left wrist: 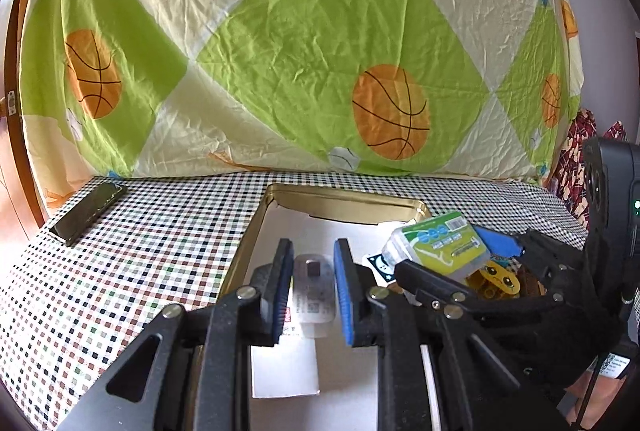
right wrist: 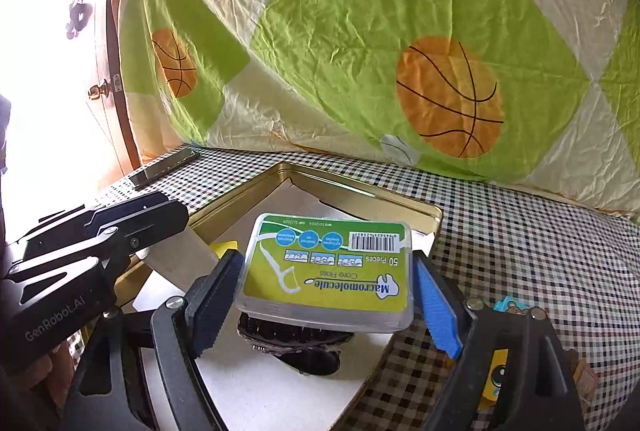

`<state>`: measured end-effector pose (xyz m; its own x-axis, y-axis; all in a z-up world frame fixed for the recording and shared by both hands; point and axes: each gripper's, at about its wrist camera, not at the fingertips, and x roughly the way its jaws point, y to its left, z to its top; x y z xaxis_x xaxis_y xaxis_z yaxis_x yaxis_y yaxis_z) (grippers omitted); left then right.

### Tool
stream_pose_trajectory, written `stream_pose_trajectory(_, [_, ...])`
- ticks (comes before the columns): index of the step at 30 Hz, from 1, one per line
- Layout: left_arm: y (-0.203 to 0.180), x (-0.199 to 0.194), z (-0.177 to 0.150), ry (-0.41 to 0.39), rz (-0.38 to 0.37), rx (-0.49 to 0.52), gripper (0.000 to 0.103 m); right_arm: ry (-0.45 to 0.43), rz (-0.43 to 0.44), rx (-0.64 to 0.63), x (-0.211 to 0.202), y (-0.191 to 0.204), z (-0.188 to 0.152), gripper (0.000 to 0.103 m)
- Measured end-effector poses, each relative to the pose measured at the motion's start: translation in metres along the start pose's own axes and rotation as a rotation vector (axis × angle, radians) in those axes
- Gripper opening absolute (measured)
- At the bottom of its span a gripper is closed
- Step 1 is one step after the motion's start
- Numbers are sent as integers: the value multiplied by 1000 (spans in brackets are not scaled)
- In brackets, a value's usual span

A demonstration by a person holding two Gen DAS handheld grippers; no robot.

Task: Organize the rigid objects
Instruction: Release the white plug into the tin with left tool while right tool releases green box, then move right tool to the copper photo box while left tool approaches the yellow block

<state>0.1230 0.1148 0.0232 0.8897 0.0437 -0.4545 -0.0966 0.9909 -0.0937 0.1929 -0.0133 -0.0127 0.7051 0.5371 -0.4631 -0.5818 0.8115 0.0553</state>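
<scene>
A gold tin tray (left wrist: 344, 199) lined with white paper lies on the checked cloth; it also shows in the right wrist view (right wrist: 360, 191). My right gripper (right wrist: 326, 297) is shut on a clear dental floss box (right wrist: 332, 267) with a green label, held over the tray's right part above a dark brush (right wrist: 304, 341). The floss box shows in the left wrist view (left wrist: 436, 245) too. My left gripper (left wrist: 314, 285) is open over the tray, its blue-padded fingers on either side of a small clear packet (left wrist: 313, 289) lying on the paper.
A black phone (left wrist: 90, 211) lies at the far left of the cloth. A yellow cartoon-face toy (left wrist: 498, 277) and a blue item (right wrist: 510, 305) sit by the tray's right side. A basketball-print sheet (left wrist: 320, 51) hangs behind. A wooden door (right wrist: 96, 91) is at left.
</scene>
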Motion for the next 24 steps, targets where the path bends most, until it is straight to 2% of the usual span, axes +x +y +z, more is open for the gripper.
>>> stream_pose_trajectory(1, [0,0,1,1,-8,-2,24,0,3,-8,2,2,0,85])
stream_pose_trajectory(3, [0,-1,0,-6,-1,-3,47,-17,-2,-30,-1,6,0,89])
stream_pose_trajectory(4, [0,-4,0,-22,10,-8,69,-34,-4,-36,-4,6,0,93])
stream_pose_trajectory(5, [1,-7,0,-43,16,-14,81,-54,-9,-40,-9,6,0,95])
stream_pose_trajectory(8, [2,-16,0,-64,-2,-31,82,-103,-33,-37,-25,1,-2,96])
stream_pose_trajectory(11, [-1,-24,-1,-89,27,-22,91,-135,-92,-33,-43,-13,-6,97])
stream_pose_trajectory(13, [-5,-26,-2,-93,29,-19,92,-146,-119,-11,-56,-30,-9,97])
stream_pose_trajectory(17, [-22,-24,-5,-81,9,-7,94,-136,-201,57,-82,-73,-20,96])
stream_pose_trajectory(19, [-36,-23,-6,-84,-3,7,98,-130,-254,103,-97,-97,-28,96])
stream_pose_trajectory(24, [-80,-20,-11,-72,-65,68,98,-97,-370,223,-130,-153,-52,96])
